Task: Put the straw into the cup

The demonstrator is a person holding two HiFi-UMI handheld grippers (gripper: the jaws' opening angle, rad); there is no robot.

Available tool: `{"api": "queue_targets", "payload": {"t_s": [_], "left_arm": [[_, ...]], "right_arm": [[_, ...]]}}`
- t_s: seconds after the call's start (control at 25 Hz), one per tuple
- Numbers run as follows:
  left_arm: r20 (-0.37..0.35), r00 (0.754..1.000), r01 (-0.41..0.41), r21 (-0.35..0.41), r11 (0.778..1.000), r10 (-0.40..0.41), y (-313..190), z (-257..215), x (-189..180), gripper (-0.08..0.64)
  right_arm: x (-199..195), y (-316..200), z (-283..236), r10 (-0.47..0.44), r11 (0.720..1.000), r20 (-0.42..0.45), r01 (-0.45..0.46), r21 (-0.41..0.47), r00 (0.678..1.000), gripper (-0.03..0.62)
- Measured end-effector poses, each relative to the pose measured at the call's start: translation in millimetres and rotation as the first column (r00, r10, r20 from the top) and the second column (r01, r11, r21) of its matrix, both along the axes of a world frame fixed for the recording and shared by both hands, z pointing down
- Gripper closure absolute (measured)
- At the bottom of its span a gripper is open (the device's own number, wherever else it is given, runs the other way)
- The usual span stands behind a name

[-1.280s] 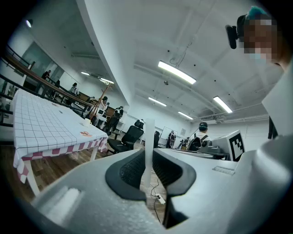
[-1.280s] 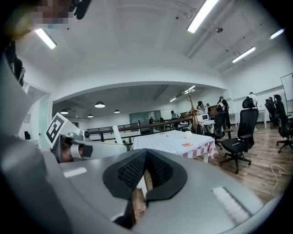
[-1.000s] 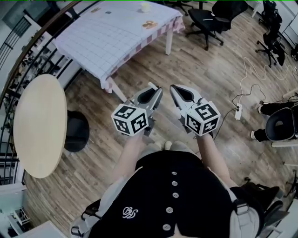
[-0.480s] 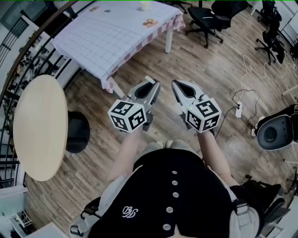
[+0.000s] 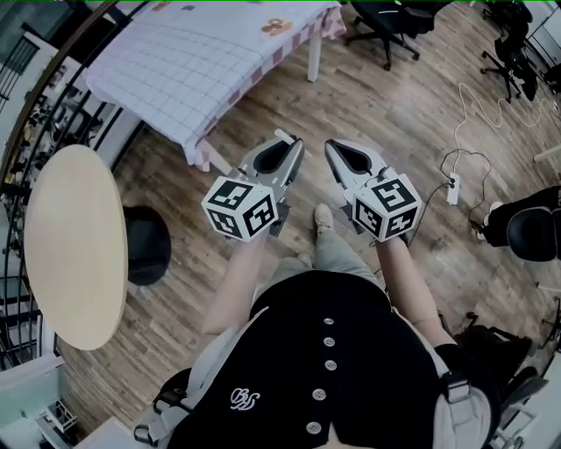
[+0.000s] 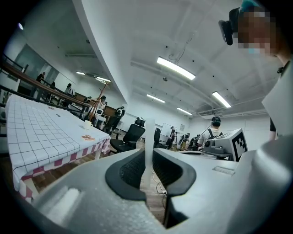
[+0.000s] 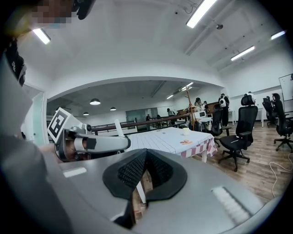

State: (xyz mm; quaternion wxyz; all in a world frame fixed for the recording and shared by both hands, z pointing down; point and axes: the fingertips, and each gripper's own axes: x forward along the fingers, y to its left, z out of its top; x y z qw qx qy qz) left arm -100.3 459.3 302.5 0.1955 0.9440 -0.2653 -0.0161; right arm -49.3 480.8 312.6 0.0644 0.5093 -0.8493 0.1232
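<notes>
A thin white straw (image 6: 149,139) stands upright between the pads of my left gripper (image 6: 149,154), which is shut on it. In the head view the left gripper (image 5: 286,147) is held level in front of the person's body, with the straw's tip (image 5: 281,137) showing by its jaws. My right gripper (image 5: 334,147) is beside it, pads together with nothing between them (image 7: 145,155). A small white cup (image 6: 88,124) stands far off on the checked-cloth table (image 6: 36,132). The right gripper view also shows the cup (image 7: 186,131) and the straw (image 7: 119,128).
The checked table (image 5: 175,70) is ahead to the left, with a small orange-and-white thing (image 5: 276,24) on it. A round beige table (image 5: 70,245) and a black stool (image 5: 145,245) stand at the left by a railing. Office chairs (image 5: 386,26) and a power strip (image 5: 453,188) are to the right.
The person has stepped forward over the wooden floor, and a foot now shows below the grippers. Both grippers moved along with the person, side by side; the straw stays held.
</notes>
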Motion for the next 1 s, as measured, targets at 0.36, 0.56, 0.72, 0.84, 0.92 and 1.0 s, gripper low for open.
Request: {"api": "queue_targets", "payload": {"t_s": [0.36,0.56,0.72,0.84,0.92,1.0], "left_arm": [[-0.003,0.999,0.039,0.014,0.999,-0.039,-122.0,5.2,18.4,0.508],[-0.002,0.997,0.074,0.015,0.997,-0.074,-179.9,8.5,57.8,0.508],[-0.006,0.994,0.108,0.02,0.994,-0.108,-229.2,8.4,79.1,0.508],[-0.008,0.992,0.123,0.012,0.992,-0.123,-259.9,11.2,90.0,0.508],[-0.007,0.991,0.132,0.005,0.991,-0.132,-275.8,13.5,95.7,0.508],[-0.008,0.99,0.138,-0.005,0.99,-0.138,-288.2,15.9,100.7,0.508]], "right_arm": [[15.0,-130.6,-0.3,-0.026,0.999,0.005,0.026,0.029,1.0,0.591],[46.5,-194.2,0.7,-0.081,0.996,0.013,0.081,0.042,0.997,0.591],[66.4,-245.2,-2.6,-0.112,0.992,0.013,0.112,0.056,0.994,0.591],[79.0,-275.9,0.9,-0.121,0.992,0.015,0.12,0.049,0.993,0.591],[87.7,-292.0,4.0,-0.121,0.992,0.022,0.12,0.04,0.992,0.591],[94.8,-304.1,7.0,-0.12,0.992,0.029,0.119,0.029,0.992,0.591]]}}
